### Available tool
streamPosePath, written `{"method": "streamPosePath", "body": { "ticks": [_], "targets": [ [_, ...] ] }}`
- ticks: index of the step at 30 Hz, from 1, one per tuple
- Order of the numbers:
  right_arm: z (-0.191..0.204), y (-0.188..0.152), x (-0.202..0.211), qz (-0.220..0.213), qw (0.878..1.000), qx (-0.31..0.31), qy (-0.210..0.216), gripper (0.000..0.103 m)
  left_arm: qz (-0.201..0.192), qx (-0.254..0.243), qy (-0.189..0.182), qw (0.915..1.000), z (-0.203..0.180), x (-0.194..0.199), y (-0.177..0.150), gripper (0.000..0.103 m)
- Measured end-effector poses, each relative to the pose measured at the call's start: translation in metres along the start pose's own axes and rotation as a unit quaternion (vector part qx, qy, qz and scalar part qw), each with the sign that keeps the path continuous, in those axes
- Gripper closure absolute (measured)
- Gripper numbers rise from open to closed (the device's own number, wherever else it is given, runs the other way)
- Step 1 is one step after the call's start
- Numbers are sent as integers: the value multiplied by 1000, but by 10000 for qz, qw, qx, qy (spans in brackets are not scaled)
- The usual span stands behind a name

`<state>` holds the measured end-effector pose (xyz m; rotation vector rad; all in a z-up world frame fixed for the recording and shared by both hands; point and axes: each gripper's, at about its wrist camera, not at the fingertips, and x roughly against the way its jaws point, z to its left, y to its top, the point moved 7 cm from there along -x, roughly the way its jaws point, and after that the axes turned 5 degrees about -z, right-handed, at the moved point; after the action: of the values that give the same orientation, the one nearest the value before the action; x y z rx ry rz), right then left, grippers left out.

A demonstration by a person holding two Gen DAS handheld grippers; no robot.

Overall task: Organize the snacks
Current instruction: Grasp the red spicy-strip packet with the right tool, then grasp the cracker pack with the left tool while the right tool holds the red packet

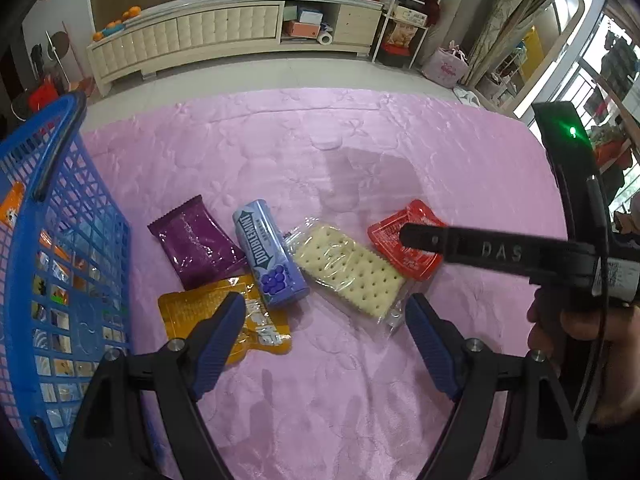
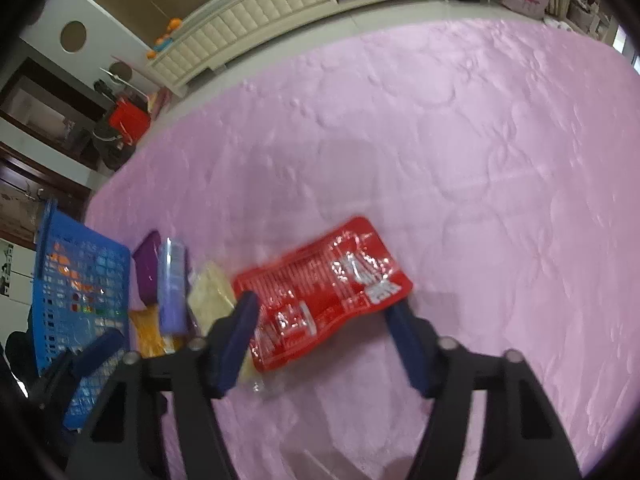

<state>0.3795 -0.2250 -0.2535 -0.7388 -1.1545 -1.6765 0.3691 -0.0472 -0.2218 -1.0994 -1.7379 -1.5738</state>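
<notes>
Here our right gripper (image 2: 324, 332), half-closed, straddles the light, crinkly, slippery red snack packet (image 2: 320, 292) at lower centre; we should pinch its long edges

glossy red wrapper (image 2: 324, 292), embossed pink cloth (image 1: 320, 152), blue plastic basket (image 1: 60, 240)

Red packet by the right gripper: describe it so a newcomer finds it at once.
On the pink blanket, find the row of snacks right of the blue basket. The red packet lies at the row's far right end, beside the clear-wrapped crackers. It is the only red, glossy one there.
</notes>
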Motion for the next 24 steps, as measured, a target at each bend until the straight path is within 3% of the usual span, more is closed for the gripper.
{"method": "streamPosePath", "body": {
  "ticks": [1,3,5,9,18,24],
  "targets": [
    [0,1,-1,32,10000,-20,14,52,5,24,7,10000,1,-1,0,23],
    [-2,2,-2,23,10000,46,-60,75,48,107,-24,9999,2,-1,-2,23],
    [-4,2,-3,25,10000,51,-32,87,111,225,-85,9996,2,0,-4,23],
    [-13,2,2,-92,9999,67,16,99,221,519,-175,9983,0,-2,-5,23],
    [-23,2,30,-526,9961,707,-61,101,624,1275,-243,9896,-12,-23,-9,23],
    [-33,5,42,-693,9917,1061,-223,101,722,1474,5,9864,-22,-38,-8,23]
  ]
}}
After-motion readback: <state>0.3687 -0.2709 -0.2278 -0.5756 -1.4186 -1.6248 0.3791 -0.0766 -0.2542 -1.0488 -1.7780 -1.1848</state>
